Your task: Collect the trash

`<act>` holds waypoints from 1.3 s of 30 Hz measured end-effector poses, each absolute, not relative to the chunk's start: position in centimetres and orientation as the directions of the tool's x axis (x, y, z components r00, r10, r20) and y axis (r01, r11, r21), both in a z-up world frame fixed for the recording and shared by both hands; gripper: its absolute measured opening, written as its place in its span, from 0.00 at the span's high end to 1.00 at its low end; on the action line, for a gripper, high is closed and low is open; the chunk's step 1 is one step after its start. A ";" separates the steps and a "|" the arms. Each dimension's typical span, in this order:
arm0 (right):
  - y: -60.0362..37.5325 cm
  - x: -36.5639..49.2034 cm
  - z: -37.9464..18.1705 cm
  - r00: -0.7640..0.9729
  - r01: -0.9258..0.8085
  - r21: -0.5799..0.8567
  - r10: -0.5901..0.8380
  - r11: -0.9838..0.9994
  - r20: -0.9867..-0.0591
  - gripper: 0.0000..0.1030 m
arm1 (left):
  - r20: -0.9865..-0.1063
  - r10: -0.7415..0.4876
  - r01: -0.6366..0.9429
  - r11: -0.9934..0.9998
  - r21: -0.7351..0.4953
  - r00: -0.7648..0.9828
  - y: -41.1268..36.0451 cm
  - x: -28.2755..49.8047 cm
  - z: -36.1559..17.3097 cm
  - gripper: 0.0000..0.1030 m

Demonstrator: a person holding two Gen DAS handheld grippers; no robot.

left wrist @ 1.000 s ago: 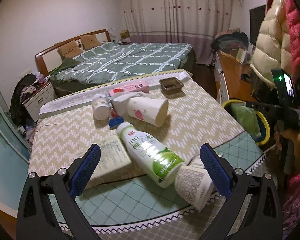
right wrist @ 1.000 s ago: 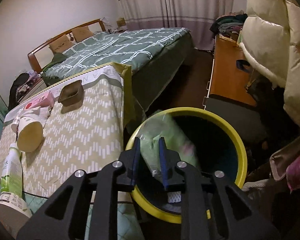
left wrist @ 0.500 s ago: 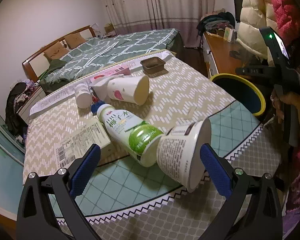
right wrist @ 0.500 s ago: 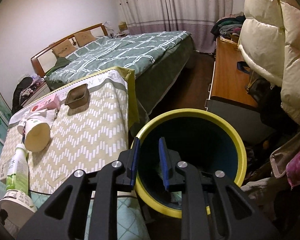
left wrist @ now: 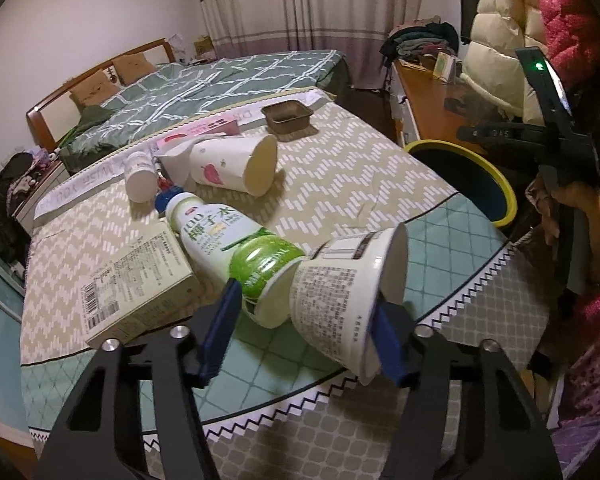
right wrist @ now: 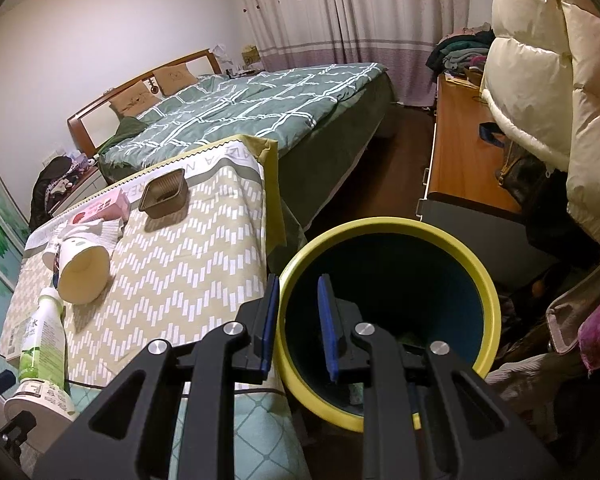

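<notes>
My left gripper (left wrist: 305,324) is closed around a white printed paper cup (left wrist: 339,300) lying on its side near the table's front edge; both blue pads touch it. A green-and-white bottle (left wrist: 236,240) lies against the cup's base. A white cup with a pink print (left wrist: 232,164), a small white bottle (left wrist: 138,174), a pink box (left wrist: 204,130), a printed carton (left wrist: 136,276) and a brown tray (left wrist: 287,117) lie farther back. My right gripper (right wrist: 298,322) hovers over the near rim of the yellow bin (right wrist: 387,320), its fingers slightly apart and empty.
The table (left wrist: 379,168) carries a chevron cloth. The yellow bin (left wrist: 459,176) stands off its right edge. A bed (right wrist: 260,112) lies behind, a wooden desk (right wrist: 459,140) and puffy coats (right wrist: 539,80) to the right. My right gripper (left wrist: 555,136) shows in the left wrist view.
My left gripper moved in and closed on the printed paper cup. The green bag dropped from my right gripper into the bin, and that gripper's fingers have parted a little.
</notes>
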State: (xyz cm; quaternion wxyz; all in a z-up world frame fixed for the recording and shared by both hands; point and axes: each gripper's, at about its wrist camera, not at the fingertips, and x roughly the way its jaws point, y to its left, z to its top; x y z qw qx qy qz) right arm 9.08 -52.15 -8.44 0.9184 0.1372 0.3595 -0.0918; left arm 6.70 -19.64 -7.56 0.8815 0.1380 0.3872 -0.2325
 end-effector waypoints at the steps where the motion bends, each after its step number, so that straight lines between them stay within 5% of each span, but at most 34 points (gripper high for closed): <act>1: -52.1 9.1 -8.4 0.725 0.267 0.187 -0.070 0.945 -0.685 0.81 | -0.743 -0.311 0.527 0.848 0.065 0.593 -19.8 6.5 -7.4 0.46; 15: -51.8 9.1 -8.6 0.726 0.260 0.198 -0.056 0.945 -0.686 0.81 | -0.755 -0.422 0.610 0.791 -0.037 0.502 -21.0 6.4 -7.6 0.59; 28: -52.6 8.8 -8.6 0.729 0.277 0.216 -0.059 0.936 -0.682 0.78 | -0.789 -0.460 0.540 0.818 -0.198 0.407 -21.8 11.5 -9.5 0.59; 39: -52.7 8.6 -8.9 0.727 0.275 0.228 -0.047 0.934 -0.685 0.77 | -0.751 -0.460 0.514 0.837 -0.188 0.473 -22.3 15.9 -6.8 0.56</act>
